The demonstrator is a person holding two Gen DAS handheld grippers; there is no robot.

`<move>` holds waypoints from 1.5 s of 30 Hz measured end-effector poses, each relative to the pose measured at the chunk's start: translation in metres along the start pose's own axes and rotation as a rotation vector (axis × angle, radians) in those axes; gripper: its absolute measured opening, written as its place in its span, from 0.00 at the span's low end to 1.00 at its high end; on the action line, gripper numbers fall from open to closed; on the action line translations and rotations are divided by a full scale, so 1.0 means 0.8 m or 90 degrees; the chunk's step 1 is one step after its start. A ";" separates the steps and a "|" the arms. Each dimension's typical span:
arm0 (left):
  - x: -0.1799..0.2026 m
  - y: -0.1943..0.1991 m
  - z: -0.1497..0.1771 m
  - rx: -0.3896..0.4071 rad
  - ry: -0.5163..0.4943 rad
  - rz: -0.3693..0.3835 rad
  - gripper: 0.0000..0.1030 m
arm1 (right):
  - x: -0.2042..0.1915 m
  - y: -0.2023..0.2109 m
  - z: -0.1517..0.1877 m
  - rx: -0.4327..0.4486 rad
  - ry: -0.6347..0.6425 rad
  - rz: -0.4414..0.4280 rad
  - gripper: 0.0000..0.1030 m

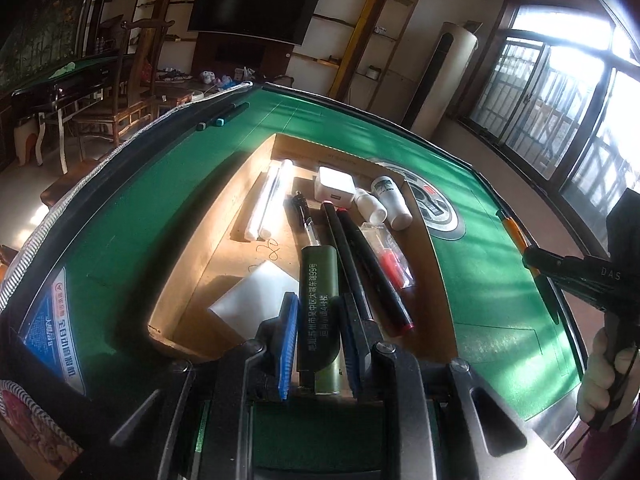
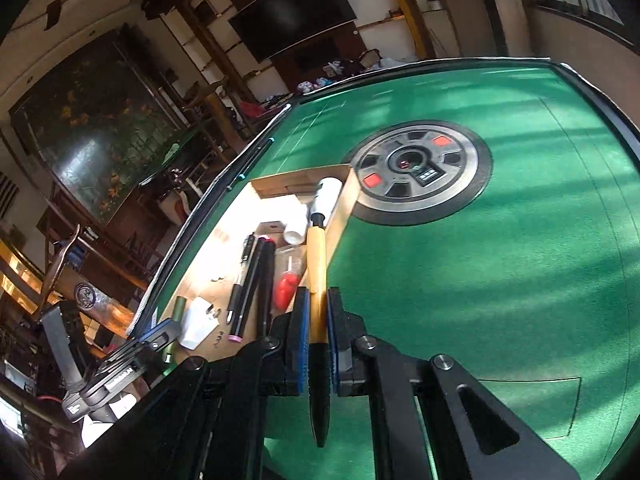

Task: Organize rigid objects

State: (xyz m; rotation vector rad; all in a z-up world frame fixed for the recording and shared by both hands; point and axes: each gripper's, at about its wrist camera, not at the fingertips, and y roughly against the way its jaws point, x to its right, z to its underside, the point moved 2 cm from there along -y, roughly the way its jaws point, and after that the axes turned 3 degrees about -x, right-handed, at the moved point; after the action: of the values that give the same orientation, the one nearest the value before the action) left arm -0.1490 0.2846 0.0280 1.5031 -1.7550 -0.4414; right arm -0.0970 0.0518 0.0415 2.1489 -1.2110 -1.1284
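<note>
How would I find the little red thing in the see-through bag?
Look at the green table, then into the shallow cardboard tray on it. Right of the two long black markers lies a clear plastic packet with something bright red inside; nothing else in the tray is wrapped or that red.

Green felt is covering the table (image 2: 500,240), its round centre panel (image 2: 420,176) showing grey with red squares. A yellow-orange pen with black ends (image 2: 317,280) is sitting between blue ribbed pads (image 2: 303,336). The olive-green cylinder (image 1: 318,312) is bearing pale lettering.
</note>
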 end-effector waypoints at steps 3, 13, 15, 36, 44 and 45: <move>-0.004 -0.011 -0.002 -0.014 0.009 0.007 0.20 | -0.032 -0.024 0.003 -0.026 0.011 -0.034 0.08; -0.010 -0.036 -0.018 -0.029 0.019 0.007 0.20 | -0.098 -0.100 0.016 -0.112 0.019 -0.098 0.08; -0.014 -0.040 -0.024 -0.029 0.023 0.003 0.20 | -0.105 -0.113 0.019 -0.125 0.014 -0.103 0.08; -0.042 -0.084 -0.069 -0.067 0.071 0.005 0.21 | -0.124 -0.179 0.037 -0.190 0.007 -0.070 0.08; -0.028 -0.011 -0.073 0.041 0.045 -0.028 0.74 | -0.132 -0.190 0.043 -0.184 0.057 -0.016 0.11; -0.025 -0.001 -0.072 0.059 0.039 -0.049 0.76 | -0.133 -0.188 0.043 -0.177 0.067 -0.005 0.16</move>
State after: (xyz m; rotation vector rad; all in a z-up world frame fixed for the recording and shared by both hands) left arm -0.1062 0.3160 0.0582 1.6361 -1.6944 -0.3533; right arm -0.0803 0.2228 -0.0342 1.9771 -0.9391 -1.1010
